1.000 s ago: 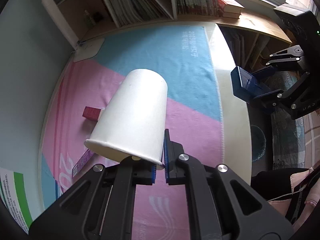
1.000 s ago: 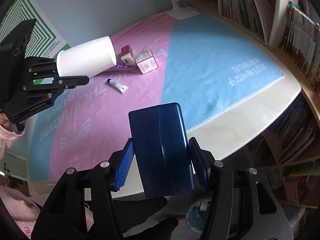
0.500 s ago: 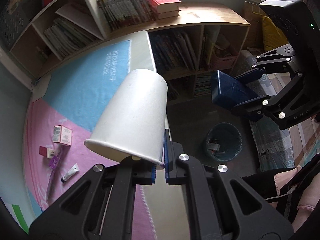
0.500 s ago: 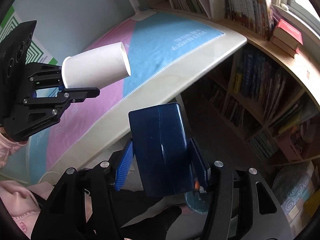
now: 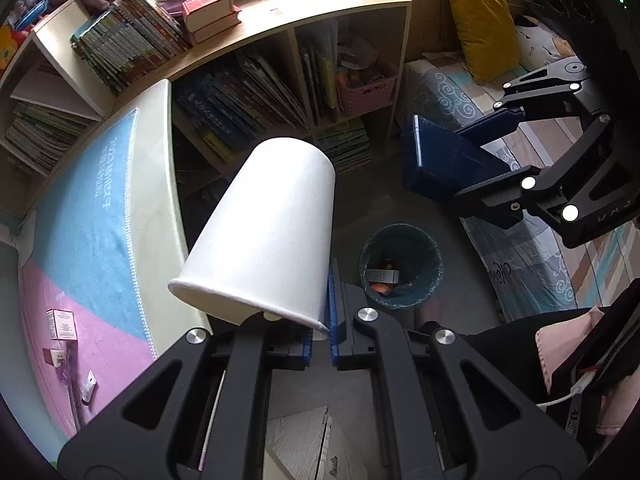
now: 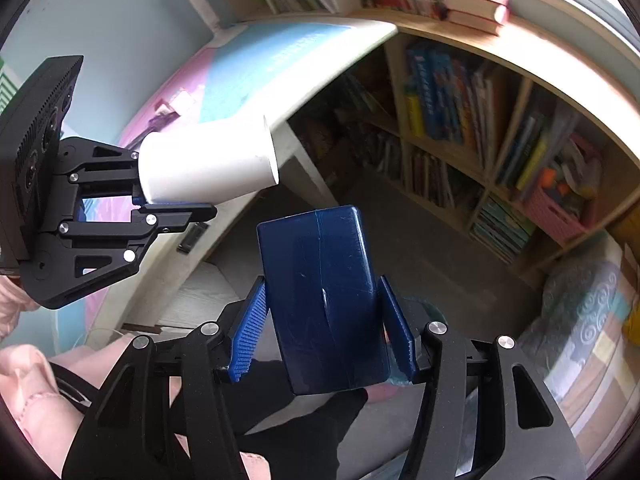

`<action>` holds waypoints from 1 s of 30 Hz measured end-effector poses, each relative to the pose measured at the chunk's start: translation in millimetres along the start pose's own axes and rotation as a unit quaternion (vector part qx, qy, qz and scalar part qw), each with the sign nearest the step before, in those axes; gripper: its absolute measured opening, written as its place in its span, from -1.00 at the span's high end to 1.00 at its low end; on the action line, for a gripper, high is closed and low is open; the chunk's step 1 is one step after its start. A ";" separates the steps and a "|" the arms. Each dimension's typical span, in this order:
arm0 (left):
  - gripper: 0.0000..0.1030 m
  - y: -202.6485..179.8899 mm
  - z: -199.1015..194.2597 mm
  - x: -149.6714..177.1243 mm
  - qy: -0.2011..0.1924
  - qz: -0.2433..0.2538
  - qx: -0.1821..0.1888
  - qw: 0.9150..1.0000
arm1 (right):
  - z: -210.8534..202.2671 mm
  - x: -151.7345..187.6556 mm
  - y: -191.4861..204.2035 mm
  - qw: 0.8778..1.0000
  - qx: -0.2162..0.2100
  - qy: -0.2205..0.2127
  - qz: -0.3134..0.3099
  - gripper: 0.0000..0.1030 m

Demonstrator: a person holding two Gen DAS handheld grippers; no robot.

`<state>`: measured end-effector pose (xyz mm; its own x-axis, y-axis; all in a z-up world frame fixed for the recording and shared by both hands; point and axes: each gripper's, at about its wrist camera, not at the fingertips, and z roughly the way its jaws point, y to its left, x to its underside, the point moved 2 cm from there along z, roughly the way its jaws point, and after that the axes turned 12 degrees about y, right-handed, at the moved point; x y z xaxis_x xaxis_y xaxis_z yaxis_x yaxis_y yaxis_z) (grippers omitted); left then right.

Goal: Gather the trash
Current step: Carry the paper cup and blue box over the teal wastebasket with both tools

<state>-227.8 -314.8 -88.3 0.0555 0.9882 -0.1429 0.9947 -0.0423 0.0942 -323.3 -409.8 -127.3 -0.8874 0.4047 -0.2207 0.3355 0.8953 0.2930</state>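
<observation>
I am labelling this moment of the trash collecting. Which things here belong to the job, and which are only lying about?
Job:
- white paper cup, pinched at its rim by the left claw
- dark blue box, held in the right claw
- trash bin on the floor

Lying about:
- books on the shelf
- yellow cushion
- pink basket

The bench [image 5: 166, 184] carries a pink and blue cloth [image 5: 80, 216]. On the cloth's pink end lie a white box [image 5: 61, 323], a small red box [image 5: 54, 356], a purple strip [image 5: 72, 384] and a white tube [image 5: 89, 387]. Beside the bench, a bin [image 5: 400, 266] stands on the floor [image 5: 360, 208].
</observation>
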 end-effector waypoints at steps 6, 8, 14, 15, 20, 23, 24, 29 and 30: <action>0.92 -24.5 7.2 -16.0 0.009 0.026 0.005 1.000 | -5.3 22.9 -24.3 1.000 0.000 0.000 0.028 -0.09; 0.92 -32.6 8.9 -21.1 0.011 0.034 0.006 0.999 | -7.1 30.0 -31.4 0.999 0.001 0.000 0.036 -0.09; 0.92 -52.9 15.6 -35.0 0.019 0.057 0.011 0.998 | -9.8 50.1 -52.6 0.998 0.002 0.003 0.060 -0.09; 0.92 -55.3 17.8 -37.9 0.021 0.060 0.013 0.998 | -9.5 52.2 -55.4 0.998 0.001 0.003 0.063 -0.09; 0.92 -68.3 25.6 -45.0 0.030 0.073 0.024 0.997 | -9.5 64.2 -67.4 0.997 -0.004 0.006 0.081 -0.09; 0.92 -75.2 29.6 -49.3 0.035 0.080 0.029 0.996 | -8.1 69.8 -72.4 0.996 -0.007 0.007 0.091 -0.09; 0.92 -78.0 31.0 -51.0 0.037 0.084 0.031 0.995 | -7.7 71.3 -73.5 0.996 -0.008 0.007 0.094 -0.09; 0.92 -90.2 34.4 -53.8 0.042 0.102 0.038 0.993 | -4.2 80.4 -80.0 0.994 -0.014 0.006 0.111 -0.10; 0.92 -91.8 35.7 -55.2 0.044 0.106 0.039 0.993 | -3.3 82.0 -80.7 0.993 -0.014 0.006 0.115 -0.10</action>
<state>-319.1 -370.7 -124.3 0.2592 0.9649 -0.0420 0.9655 -0.2578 0.0365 -424.2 -449.6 -166.0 -0.7923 0.5952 -0.1339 0.5204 0.7739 0.3609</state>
